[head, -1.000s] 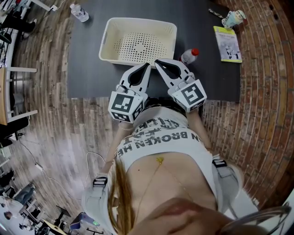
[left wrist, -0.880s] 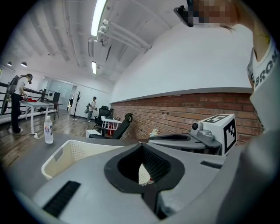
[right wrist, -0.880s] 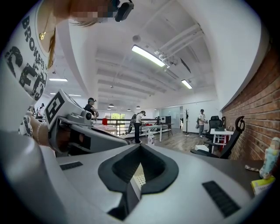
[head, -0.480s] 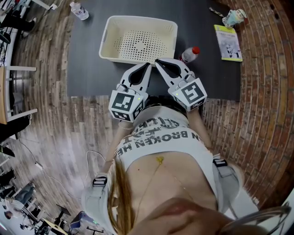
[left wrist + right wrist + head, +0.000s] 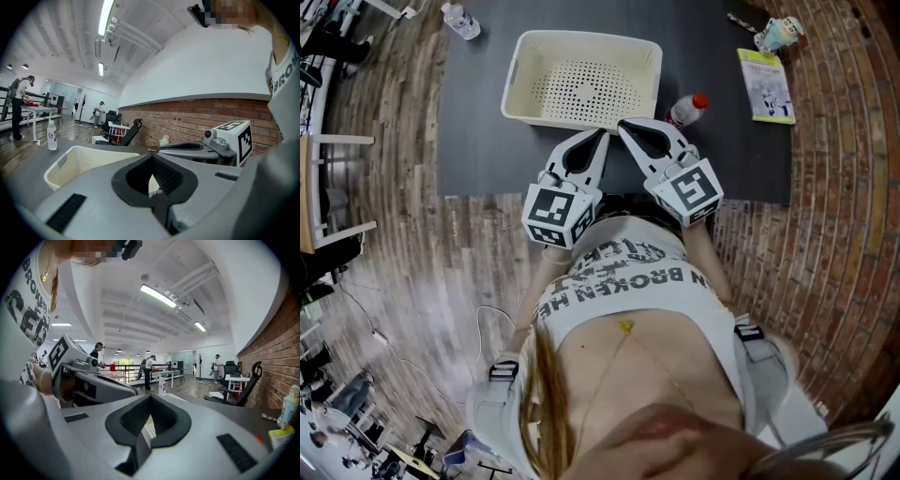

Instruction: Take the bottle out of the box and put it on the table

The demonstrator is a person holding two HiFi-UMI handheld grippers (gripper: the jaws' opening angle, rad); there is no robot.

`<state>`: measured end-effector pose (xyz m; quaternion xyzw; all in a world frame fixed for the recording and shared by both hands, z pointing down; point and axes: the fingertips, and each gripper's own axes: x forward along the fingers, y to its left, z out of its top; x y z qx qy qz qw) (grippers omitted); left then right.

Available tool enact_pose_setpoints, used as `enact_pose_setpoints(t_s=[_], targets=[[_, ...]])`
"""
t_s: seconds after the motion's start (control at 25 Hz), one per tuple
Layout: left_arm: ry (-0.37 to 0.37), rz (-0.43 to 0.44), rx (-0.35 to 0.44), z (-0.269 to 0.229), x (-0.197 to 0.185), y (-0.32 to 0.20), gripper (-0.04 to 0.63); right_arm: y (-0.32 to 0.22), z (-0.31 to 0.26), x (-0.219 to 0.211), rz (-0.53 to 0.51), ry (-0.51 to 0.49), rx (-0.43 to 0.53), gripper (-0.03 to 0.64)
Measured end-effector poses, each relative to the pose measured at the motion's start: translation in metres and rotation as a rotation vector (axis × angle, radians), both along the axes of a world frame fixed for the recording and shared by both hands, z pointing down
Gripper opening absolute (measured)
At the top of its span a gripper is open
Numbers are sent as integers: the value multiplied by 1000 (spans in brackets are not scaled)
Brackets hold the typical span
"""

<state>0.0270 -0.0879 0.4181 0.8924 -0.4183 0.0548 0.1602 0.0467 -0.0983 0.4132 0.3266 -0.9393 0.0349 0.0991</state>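
The cream perforated box point(image 5: 581, 41) stands on the dark table point(image 5: 478, 141), and nothing shows inside it. The red-capped bottle point(image 5: 685, 110) lies on the table just right of the box. My left gripper point(image 5: 602, 133) and right gripper point(image 5: 622, 125) hover side by side at the box's near wall, tips almost touching each other. Both are shut with nothing between their jaws. The left gripper view has the box point(image 5: 79, 161) ahead to the left, past my left gripper point(image 5: 151, 156). The right gripper view looks over my right gripper point(image 5: 150, 397) toward the box.
A second clear bottle point(image 5: 461, 21) stands past the table's far left corner. A green-edged book point(image 5: 766, 87) and a small figurine point(image 5: 775, 36) lie at the far right. People, desks and chairs fill the room beyond. The person's body is close behind the grippers.
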Motion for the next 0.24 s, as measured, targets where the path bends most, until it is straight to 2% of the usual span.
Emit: enact_pose_setpoints(t_s=[0.24], targets=[[7,4,-3,-1,2,-1,3,-1,-1,1,1,9,-3,8]])
